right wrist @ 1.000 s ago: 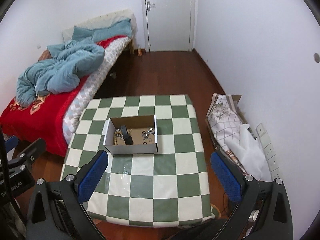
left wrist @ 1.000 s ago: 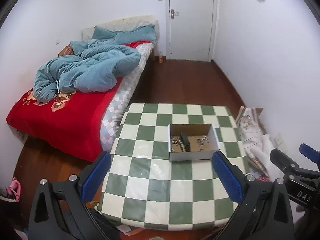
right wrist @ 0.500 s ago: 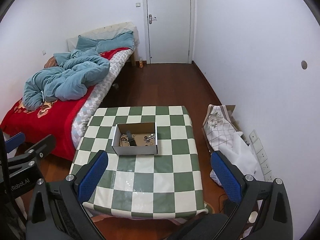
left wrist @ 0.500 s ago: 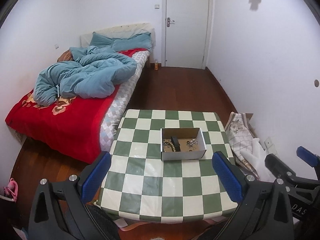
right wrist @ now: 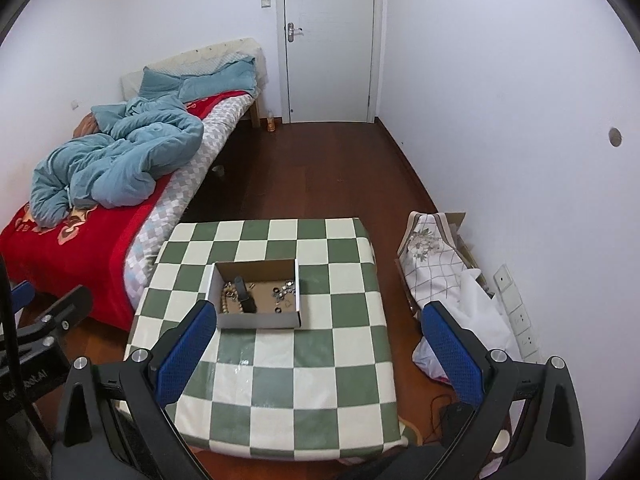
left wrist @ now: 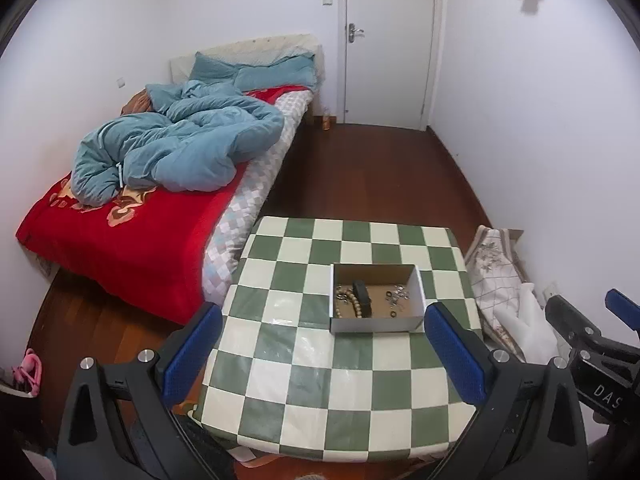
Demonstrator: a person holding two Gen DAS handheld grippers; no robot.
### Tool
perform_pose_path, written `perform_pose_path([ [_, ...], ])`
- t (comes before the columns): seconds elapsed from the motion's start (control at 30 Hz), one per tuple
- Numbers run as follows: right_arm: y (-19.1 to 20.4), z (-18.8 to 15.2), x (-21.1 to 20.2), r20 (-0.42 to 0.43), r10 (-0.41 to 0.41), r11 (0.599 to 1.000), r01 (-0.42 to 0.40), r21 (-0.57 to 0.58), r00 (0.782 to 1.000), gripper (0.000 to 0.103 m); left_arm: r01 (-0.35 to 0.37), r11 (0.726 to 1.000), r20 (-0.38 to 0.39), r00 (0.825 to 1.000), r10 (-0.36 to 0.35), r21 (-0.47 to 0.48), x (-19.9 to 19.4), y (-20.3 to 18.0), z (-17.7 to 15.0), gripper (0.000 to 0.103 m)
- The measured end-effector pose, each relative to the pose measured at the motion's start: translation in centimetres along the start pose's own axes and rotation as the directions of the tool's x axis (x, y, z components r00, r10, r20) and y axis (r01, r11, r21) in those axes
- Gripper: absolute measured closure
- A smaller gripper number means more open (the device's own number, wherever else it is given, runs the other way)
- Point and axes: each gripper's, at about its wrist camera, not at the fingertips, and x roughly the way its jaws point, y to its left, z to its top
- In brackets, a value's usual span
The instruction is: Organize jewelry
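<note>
We had drawn both claws up and back from the bench [left wrist: 304,364] over the last second, so the cardboard box [left wrist: 376,322] looked smaller and farther off than before. We judged that no sorting had started yet: the jewelry lay in the box, which sat on the green-and-white checked cloth toward the far half of the bench.

The left claw [left wrist: 322,348] stood spread wide with nothing between its blue pads [left wrist: 192,344]. The right claw [right wrist: 316,348] was spread just as wide and equally empty.

Inside the box we saw a string of pale beads [left wrist: 352,304] at the left, a dark strap-like piece [left wrist: 362,296] beside it, and small metal rings [left wrist: 396,294] scattered to the right.

The left view alone showed the right claw's frame at its right edge, and a pink object [left wrist: 30,372] on the floor. The right view alone showed wall sockets [right wrist: 516,312] and a small cup [right wrist: 218,171] by the bed [right wrist: 80,232].
</note>
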Motion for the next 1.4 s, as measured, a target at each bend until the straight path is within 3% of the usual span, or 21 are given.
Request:
perform_pose_path([
  [0.5,1.0,2.2,6.0,-0.081,-0.015,1.000,0.014,-0.022,0.997,0.000,-0.012,1.000,-0.058,0.998,0.013,0.007,3.7,0.1,1.9,0.000],
  [1.4,1.3,1.4,6.2,-0.109,-0.005,1.000,0.002,-0.029,0.994,0.000,-0.016,1.000,-0.084,0.996,0.017,0.010,4.1,0.7,1.2,0.000],
])
